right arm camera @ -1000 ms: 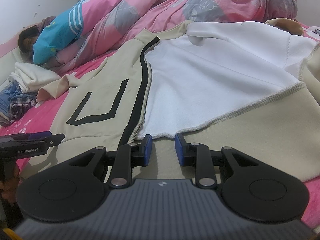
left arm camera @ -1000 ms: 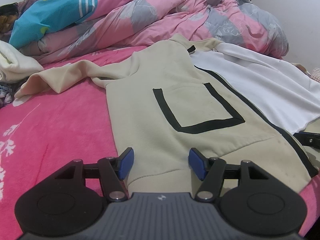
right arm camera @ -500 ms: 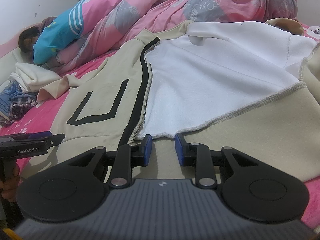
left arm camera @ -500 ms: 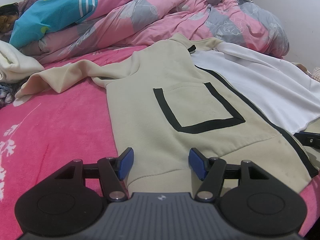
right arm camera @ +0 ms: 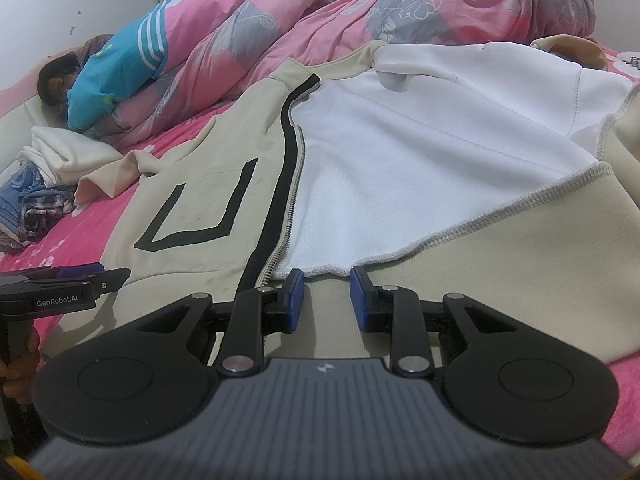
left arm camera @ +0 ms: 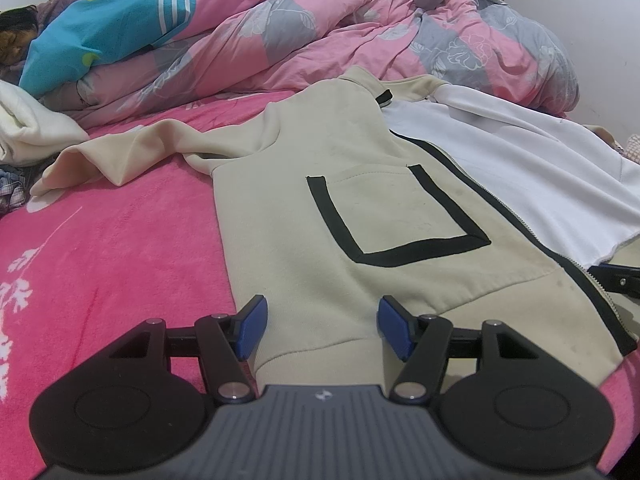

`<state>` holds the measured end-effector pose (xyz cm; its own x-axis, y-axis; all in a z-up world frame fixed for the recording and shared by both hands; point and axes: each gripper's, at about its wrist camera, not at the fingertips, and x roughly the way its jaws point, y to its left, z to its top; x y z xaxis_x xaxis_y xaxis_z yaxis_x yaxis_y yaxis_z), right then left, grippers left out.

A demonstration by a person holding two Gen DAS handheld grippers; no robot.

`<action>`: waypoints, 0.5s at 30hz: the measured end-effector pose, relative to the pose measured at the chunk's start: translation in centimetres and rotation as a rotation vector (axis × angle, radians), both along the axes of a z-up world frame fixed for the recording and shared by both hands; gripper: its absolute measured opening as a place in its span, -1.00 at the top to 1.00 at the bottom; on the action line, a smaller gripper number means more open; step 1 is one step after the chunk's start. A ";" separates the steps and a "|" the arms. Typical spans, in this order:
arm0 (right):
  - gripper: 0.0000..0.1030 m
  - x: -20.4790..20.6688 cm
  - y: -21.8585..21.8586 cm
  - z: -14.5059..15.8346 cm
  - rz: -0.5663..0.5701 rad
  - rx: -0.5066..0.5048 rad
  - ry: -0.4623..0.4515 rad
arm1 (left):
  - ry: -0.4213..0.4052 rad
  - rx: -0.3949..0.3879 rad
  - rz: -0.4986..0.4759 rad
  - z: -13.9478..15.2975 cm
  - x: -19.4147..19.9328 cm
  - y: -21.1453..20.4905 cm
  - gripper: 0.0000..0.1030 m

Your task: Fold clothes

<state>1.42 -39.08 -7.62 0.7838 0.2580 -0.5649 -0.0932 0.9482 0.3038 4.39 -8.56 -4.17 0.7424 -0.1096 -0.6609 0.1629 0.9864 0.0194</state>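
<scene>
1. We see the beige jacket (left arm camera: pixel 280 216) lying open and flat on the pink bed sheet (left arm camera: pixel 112 264). Its near hem runs just beyond both grippers, and its right front panel is turned over, so the white lining (right arm camera: pixel 420 152) shows.
2. The free room is on the left: bare sheet lies between the jacket's left edge and the spread sleeve (left arm camera: pixel 120 152). On the far side a pink and grey duvet (left arm camera: pixel 320 32) closes the space.
3. The left gripper (left arm camera: pixel 320 326) points down over the left part of the hem. Its fingers are spread wide and pinch nothing.
4. The right gripper (right arm camera: pixel 326 300) stands at the hem beside the zipper (right arm camera: pixel 290 216). Its fingers have a narrower gap, also with no cloth between them.
5. Only the right wrist view shows a hand (right arm camera: pixel 20 376) holding the left gripper's handle, and the pile of folded clothes (right arm camera: pixel 52 176) far left.
</scene>
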 end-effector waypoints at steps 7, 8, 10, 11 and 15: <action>0.53 0.1 -0.1 -0.1 0.002 -0.001 -0.001 | 0.000 -0.001 0.000 0.0 0.0 0.0 -0.23; 0.53 0.1 -0.1 -0.1 0.002 -0.001 -0.001 | 0.000 -0.001 0.000 0.0 0.0 0.0 -0.23; 0.53 0.1 -0.2 -0.1 0.003 -0.001 -0.002 | 0.001 -0.001 -0.001 0.0 0.0 0.0 -0.23; 0.53 0.1 -0.2 -0.1 0.003 0.000 -0.002 | 0.001 -0.001 -0.001 0.0 0.0 0.0 -0.23; 0.53 0.1 -0.3 -0.2 -0.001 0.011 -0.006 | 0.000 0.000 -0.003 0.0 0.1 0.1 -0.24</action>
